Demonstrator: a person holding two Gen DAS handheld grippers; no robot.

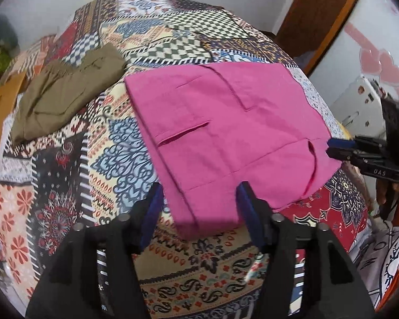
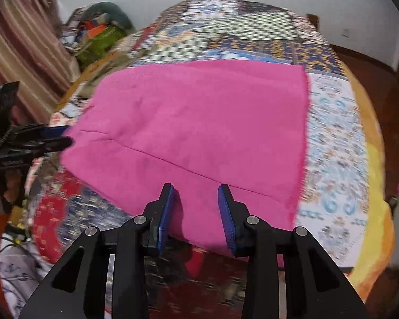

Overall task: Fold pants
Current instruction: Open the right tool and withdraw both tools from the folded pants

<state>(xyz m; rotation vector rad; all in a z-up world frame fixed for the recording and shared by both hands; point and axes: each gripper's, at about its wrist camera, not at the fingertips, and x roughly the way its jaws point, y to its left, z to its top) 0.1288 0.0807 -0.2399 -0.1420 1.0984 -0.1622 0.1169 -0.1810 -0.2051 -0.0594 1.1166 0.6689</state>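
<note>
The pink pants [image 1: 220, 133] lie folded flat in the middle of the frame on a patterned bedspread [image 1: 114, 154], seams and a pocket slit showing. The left tongs [image 1: 199, 202] stand open, straddling the near corner of the fabric without pinching it. The right tongs [image 2: 196, 207] are partly open over the near edge, gripping nothing. Only the left view shows olive pants [image 1: 63, 93] at upper left.
</note>
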